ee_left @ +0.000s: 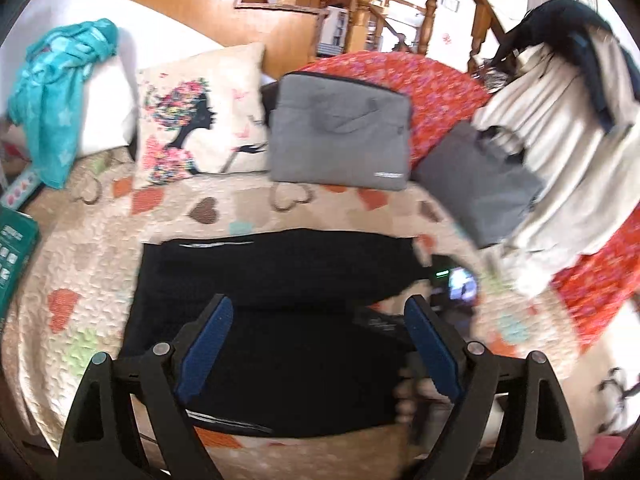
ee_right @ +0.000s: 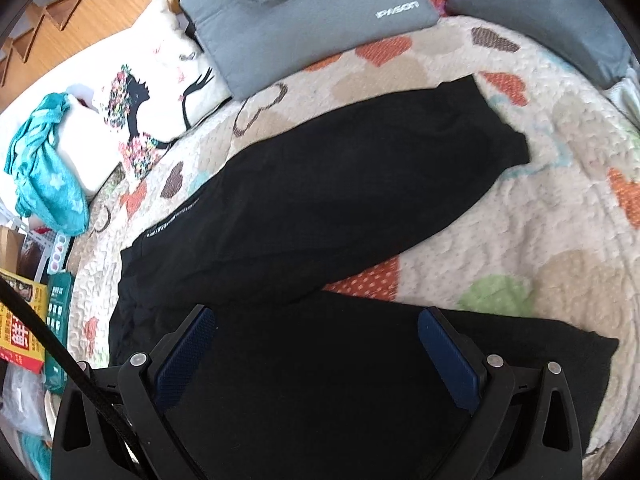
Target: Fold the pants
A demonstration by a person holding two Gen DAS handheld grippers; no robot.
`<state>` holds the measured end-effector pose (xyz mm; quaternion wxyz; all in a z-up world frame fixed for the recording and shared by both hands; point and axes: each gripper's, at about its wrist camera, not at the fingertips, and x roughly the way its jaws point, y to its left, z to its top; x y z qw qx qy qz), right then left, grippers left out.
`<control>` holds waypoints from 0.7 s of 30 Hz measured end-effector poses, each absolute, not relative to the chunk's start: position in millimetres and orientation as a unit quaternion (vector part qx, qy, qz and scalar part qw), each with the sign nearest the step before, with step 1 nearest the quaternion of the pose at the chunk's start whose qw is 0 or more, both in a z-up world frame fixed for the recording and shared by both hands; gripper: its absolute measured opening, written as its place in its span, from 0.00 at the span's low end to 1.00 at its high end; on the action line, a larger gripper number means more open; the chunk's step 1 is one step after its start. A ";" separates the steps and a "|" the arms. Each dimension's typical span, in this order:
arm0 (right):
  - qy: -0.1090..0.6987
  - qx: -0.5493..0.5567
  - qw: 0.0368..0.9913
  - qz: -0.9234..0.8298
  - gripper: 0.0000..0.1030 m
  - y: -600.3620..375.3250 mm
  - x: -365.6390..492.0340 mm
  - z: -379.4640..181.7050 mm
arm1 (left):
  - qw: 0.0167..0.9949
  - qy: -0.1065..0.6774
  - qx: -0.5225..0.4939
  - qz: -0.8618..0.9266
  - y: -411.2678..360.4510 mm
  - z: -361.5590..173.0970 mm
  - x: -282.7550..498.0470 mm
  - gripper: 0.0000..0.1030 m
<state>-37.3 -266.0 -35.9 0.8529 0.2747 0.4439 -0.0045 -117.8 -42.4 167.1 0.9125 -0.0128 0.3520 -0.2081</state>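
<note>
Black pants (ee_right: 340,184) lie flat on a quilted heart-patterned bedspread (ee_right: 520,232), their two legs spread apart in a V toward the right. In the left wrist view the pants (ee_left: 280,280) show as a dark block in the middle of the bed. My left gripper (ee_left: 318,312) is open above the pants, nothing between its blue pads. My right gripper (ee_right: 316,320) is open and hovers over the nearer leg (ee_right: 360,380). The other gripper (ee_left: 456,284) shows blurred at the pants' right edge in the left wrist view.
A grey laptop bag (ee_left: 340,132), a second grey bag (ee_left: 480,184) and a printed cushion (ee_left: 196,116) lean at the back of the bed. A teal cloth (ee_left: 60,92) lies far left. Hanging clothes (ee_left: 560,140) are at right. Boxes (ee_right: 28,320) stand by the bed's left edge.
</note>
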 end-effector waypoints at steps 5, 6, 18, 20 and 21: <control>0.441 0.298 0.847 -0.001 1.00 -276.4 -40.3 -34.1 | 0.911 0.321 0.042 -0.256 -75.3 227.3 -155.0 0.85; 0.441 0.303 0.845 0.001 1.00 -277.6 -40.3 -34.4 | 0.912 0.314 0.058 -0.258 -83.4 235.5 -160.0 0.85; 0.456 0.333 0.826 -0.007 1.00 -285.3 -35.5 -47.9 | 0.893 0.309 0.143 -0.295 -152.6 310.9 -208.9 0.85; 0.457 0.332 0.825 -0.009 1.00 -285.3 -35.1 -48.6 | 0.895 0.308 0.160 -0.278 -156.0 306.9 -209.7 0.85; 0.457 0.332 0.825 -0.009 1.00 -286.0 -35.8 -48.9 | 0.893 0.316 0.156 -0.279 -155.6 305.1 -207.3 0.85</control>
